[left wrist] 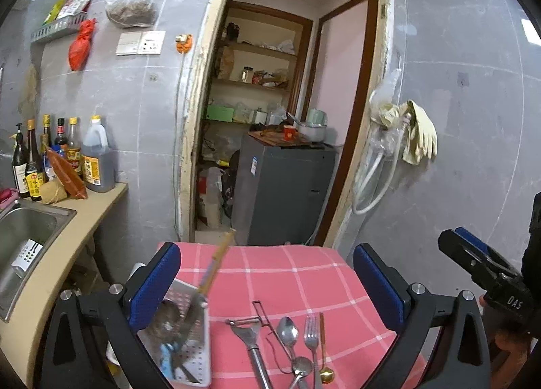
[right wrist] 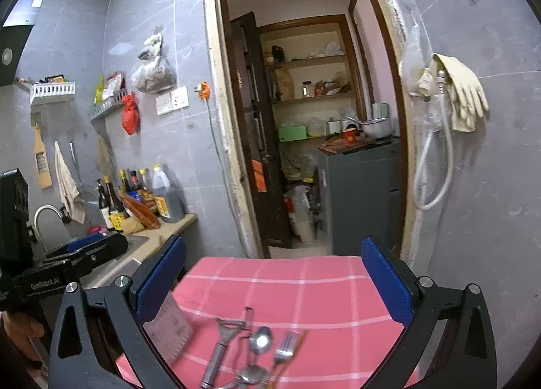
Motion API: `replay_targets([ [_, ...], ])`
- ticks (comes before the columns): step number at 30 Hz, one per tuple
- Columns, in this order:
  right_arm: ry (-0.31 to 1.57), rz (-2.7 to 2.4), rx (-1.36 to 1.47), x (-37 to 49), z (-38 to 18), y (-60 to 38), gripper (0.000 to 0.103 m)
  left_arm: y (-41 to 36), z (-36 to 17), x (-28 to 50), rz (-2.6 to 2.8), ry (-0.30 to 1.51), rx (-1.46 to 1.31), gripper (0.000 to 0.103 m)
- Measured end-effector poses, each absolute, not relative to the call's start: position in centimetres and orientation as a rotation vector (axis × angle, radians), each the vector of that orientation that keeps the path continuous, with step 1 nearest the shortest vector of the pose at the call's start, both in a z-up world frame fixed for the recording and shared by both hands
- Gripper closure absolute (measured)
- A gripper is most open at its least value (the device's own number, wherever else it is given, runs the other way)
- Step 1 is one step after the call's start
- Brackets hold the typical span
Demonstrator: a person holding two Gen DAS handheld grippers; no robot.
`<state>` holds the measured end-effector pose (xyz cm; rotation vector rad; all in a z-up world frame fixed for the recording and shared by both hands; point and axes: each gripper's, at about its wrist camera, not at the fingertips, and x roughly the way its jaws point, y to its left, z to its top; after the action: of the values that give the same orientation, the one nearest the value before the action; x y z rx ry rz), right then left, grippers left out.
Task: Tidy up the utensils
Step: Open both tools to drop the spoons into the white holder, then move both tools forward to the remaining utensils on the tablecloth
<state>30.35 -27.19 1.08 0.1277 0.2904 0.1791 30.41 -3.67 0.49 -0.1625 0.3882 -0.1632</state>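
Both grippers stand with their blue-padded jaws spread wide and nothing between the pads. The left gripper (left wrist: 267, 274) hangs above a table covered in a pink checked cloth (left wrist: 297, 274). Below and between its jaws, near the table's close edge, a row of loose utensils lies on the cloth, clear of the pads: a metal peeler (left wrist: 248, 338), a steel spoon (left wrist: 288, 330), a second spoon (left wrist: 302, 367) just below it, a fork (left wrist: 311, 335) and a thin gold-bowled spoon (left wrist: 325, 368). A white perforated utensil caddy (left wrist: 192, 351) stands at the table's left edge, partly behind the left jaw, holding a ladle, something blue and a long wooden-handled piece that sticks up and is blurred. The right gripper (right wrist: 274, 284) hangs over the same cloth, with the same utensils beneath it, smeared by motion so that only the peeler (right wrist: 219, 345), a spoon (right wrist: 261, 340) and the fork (right wrist: 284, 348) can be told apart. The bottom edge cuts off the utensil handles in both views. To the left are a steel sink (left wrist: 30, 230) and a counter with sauce bottles (left wrist: 64, 155). Straight ahead, an open doorway (left wrist: 270, 101) shows pantry shelves. Pale rubber gloves (left wrist: 419, 132) hang on the grey tiled wall to its right.
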Motion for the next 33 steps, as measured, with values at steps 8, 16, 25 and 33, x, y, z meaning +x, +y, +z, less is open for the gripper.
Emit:
replay_targets([
  [8, 0.385, 0.168, 0.134, 31.5, -1.7, -32.4, 0.001, -7.8, -1.6, 32.0, -0.19, 0.481, -0.117, 0.0],
  [16, 0.52, 0.218, 0.203, 34.8, -6.7, -36.8, 0.002, -10.6, -5.0, 34.8, -0.189, 0.603, -0.122, 0.0],
  [25, 0.683, 0.308, 0.31, 38.8, -13.6, -38.1, 0.036, -11.8, -9.2, 37.9, -0.208, 0.734, -0.141, 0.009],
  [33, 0.82, 0.422, 0.318, 41.1, -18.9, -35.1, 0.06, -11.9, -13.6, 41.4, -0.254, 0.872, -0.188, 0.042],
])
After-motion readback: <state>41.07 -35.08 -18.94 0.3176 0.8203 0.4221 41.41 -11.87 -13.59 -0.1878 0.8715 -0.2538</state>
